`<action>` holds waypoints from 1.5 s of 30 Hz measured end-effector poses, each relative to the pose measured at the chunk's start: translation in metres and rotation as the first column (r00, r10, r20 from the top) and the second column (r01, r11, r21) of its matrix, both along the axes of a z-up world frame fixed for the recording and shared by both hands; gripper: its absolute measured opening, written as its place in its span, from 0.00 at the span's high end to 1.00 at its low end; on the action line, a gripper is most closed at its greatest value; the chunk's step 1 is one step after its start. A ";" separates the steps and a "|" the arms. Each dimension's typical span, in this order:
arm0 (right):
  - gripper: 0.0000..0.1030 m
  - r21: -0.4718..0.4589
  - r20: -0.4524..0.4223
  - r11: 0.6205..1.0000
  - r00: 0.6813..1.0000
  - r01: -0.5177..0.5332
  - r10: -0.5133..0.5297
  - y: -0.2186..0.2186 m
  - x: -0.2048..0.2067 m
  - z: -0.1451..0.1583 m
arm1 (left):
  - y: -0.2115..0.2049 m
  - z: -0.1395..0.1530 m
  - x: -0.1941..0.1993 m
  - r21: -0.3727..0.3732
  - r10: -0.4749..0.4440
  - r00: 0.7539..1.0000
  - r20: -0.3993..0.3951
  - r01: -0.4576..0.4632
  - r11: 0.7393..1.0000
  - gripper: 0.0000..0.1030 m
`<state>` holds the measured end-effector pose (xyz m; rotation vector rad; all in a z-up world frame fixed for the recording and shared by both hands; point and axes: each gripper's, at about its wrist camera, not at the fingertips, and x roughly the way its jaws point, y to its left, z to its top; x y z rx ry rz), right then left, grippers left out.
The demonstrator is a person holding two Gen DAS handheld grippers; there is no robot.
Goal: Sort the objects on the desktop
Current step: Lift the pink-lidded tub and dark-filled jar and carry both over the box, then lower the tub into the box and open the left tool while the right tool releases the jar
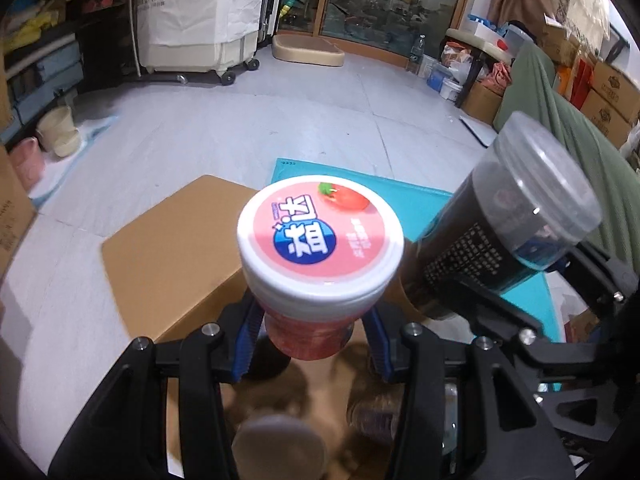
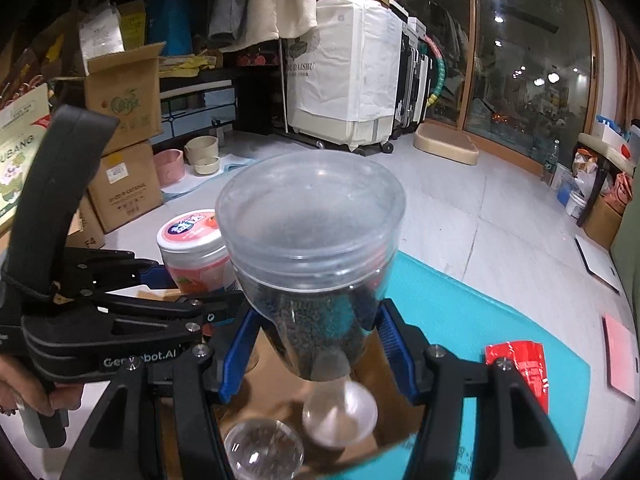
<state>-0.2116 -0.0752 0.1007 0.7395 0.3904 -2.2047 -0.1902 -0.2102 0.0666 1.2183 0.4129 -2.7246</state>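
My left gripper (image 1: 312,340) is shut on a pink jar (image 1: 320,236) with a white lid and a fruit label, gripping its body below the lid. My right gripper (image 2: 316,340) is shut on a clear-lidded jar of dark granules (image 2: 316,248). Both jars hang side by side above an open cardboard box (image 1: 172,260). In the left wrist view the dark jar (image 1: 516,220) tilts in from the right. In the right wrist view the pink jar (image 2: 192,248) shows at the left, and a hand (image 2: 24,396) holds the left gripper's handle.
Inside the box lie two clear-lidded jars (image 2: 262,452) (image 2: 340,416). The box sits on a teal mat (image 2: 480,312) on the floor. A red packet (image 2: 520,364) lies on the mat and a pink notebook (image 2: 620,360) beyond it. Cartons (image 2: 124,188) stand at the left.
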 end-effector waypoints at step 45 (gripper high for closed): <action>0.40 0.081 0.120 0.996 0.992 -0.041 0.031 -0.030 -0.064 -0.065 | -0.015 -0.066 -0.069 0.121 -0.128 0.975 0.180 0.108 0.987 0.51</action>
